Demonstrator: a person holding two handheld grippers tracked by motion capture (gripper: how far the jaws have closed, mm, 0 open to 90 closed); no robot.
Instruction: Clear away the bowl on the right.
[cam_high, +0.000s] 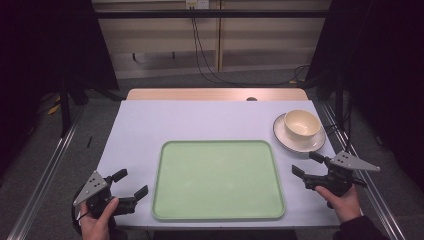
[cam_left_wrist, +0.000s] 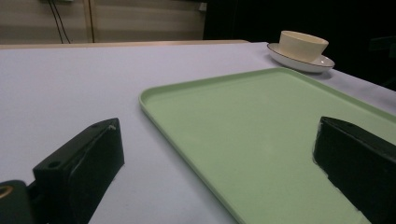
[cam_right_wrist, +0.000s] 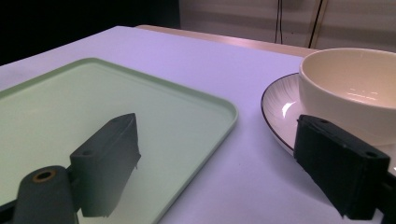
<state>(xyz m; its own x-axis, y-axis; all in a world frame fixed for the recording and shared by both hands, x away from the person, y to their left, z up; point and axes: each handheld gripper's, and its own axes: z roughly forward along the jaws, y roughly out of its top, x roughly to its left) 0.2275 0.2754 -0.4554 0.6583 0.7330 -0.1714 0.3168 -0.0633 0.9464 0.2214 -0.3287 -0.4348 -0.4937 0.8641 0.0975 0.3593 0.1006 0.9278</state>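
A pale green tray (cam_high: 218, 212) lies bare in the middle of the table, also in the left gripper view (cam_left_wrist: 261, 116) and the right gripper view (cam_right_wrist: 93, 102). A cream bowl (cam_high: 302, 124) stands on a white plate (cam_high: 285, 138) at the back right; bowl (cam_right_wrist: 355, 88) and plate (cam_right_wrist: 280, 109) fill the right side of the right gripper view, and bowl (cam_left_wrist: 303, 45) sits far off in the left gripper view. My left gripper (cam_high: 131, 182) is open beside the tray's near left corner. My right gripper (cam_high: 308, 163) is open just right of the tray, in front of the plate. Both hold nothing.
The table top (cam_high: 200, 120) is lilac with a wooden strip (cam_high: 215, 94) at its far edge. Metal rails (cam_high: 45, 170) run along both sides on the floor. Black cables (cam_high: 205, 65) hang behind the table.
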